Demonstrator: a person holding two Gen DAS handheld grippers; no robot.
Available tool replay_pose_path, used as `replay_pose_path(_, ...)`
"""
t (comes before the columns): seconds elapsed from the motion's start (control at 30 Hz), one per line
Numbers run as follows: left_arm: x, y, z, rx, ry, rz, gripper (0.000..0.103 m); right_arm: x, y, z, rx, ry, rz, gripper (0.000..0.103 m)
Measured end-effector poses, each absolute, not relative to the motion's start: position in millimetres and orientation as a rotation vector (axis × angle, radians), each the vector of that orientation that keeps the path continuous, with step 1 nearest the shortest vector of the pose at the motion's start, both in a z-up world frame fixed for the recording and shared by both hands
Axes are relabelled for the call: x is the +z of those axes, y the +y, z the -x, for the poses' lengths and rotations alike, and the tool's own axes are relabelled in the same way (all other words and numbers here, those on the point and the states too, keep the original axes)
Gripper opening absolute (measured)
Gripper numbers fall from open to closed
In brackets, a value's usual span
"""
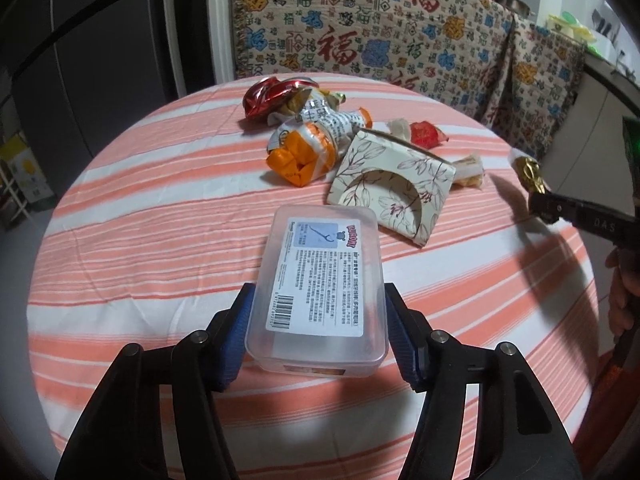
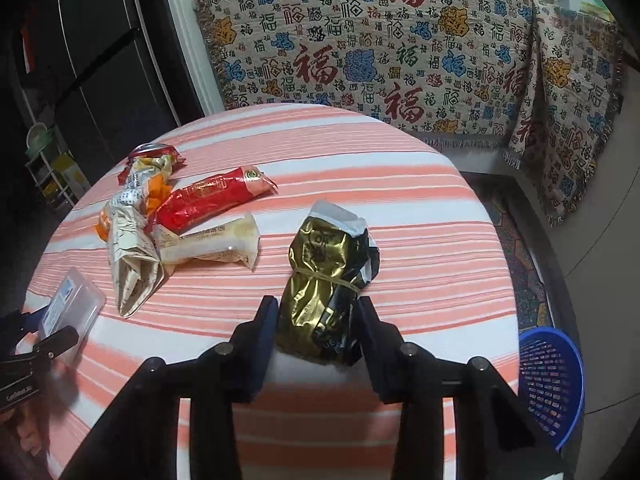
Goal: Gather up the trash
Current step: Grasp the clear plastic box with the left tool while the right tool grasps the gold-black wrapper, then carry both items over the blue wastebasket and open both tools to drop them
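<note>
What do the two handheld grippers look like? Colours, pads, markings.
Both match: the left gripper and right gripper have black angular linkage arms with round silver pivot bolts and blue textured pads on the inner finger faces. Small white lettering marks the black bodies, too blurred to read. No cables or sleeves show.

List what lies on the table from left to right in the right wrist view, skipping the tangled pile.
Clear plastic box → floral carton → cream wrapper → gold foil bag, between the right gripper's fingers.
</note>
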State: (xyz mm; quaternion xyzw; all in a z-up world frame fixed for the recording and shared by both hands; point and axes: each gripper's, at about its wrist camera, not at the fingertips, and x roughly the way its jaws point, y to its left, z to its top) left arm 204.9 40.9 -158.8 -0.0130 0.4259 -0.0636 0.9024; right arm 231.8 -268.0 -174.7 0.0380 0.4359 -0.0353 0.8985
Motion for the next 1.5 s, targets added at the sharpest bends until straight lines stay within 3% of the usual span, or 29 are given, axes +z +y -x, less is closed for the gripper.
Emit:
replay_pose_path(0.4, -122.3, 12.7, -194.7, -0.192, 0.802, 0.067, 0.062, -150.3, -293.9, -189.7, -0.027, 0.854, -0.065, 0.041)
replay_pose_path(0.9, -84.5, -168.3, -208.5, -0.483, 0.775, -0.009, 0.062, -125.1, -410.8, -114.8, -0.194, 0.784, -0.151, 0.041)
replay_pose_path(1.2, -106.1, -298.5, -217.9, -0.662, 0.817, -0.047, 0.062, -133.9, -502.9, -56.0, -0.352, 0.798, -0.216, 0.041)
replay_pose_path(1.5, -144.5, -398.1, -232.9, -0.739, 0.862, -0.092, 0.062, -152.4, -554.8, -48.9, -0.399, 0.848, -0.269, 0.041)
